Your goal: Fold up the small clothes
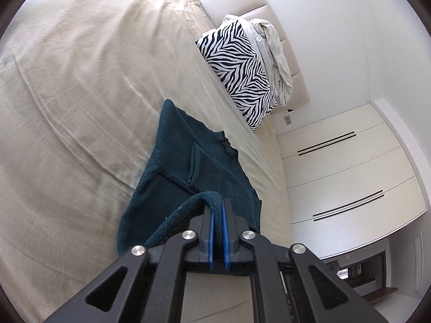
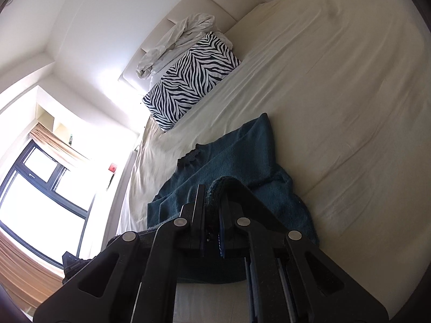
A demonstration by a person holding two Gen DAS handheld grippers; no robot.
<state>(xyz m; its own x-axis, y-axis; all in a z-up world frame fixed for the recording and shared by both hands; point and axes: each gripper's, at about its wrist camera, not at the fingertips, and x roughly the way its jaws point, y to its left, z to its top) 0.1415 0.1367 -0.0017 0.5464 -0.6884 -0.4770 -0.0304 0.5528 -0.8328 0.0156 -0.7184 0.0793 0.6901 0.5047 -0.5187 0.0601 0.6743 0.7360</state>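
Observation:
A dark teal knit sweater (image 1: 188, 161) lies partly folded on the cream bed sheet (image 1: 80, 94). My left gripper (image 1: 217, 207) is shut on a thick edge of the sweater, which loops out to the left of the fingers. In the right wrist view the same sweater (image 2: 237, 156) spreads ahead of the fingers. My right gripper (image 2: 212, 191) is shut on another bunched edge of the sweater, lifted a little off the sheet.
A zebra-print pillow (image 1: 239, 72) lies at the head of the bed with crumpled white bedding (image 1: 274, 53) behind it; both also show in the right wrist view (image 2: 191, 80). White wardrobe doors (image 1: 336, 167) stand beside the bed. A window (image 2: 40, 183) is at left.

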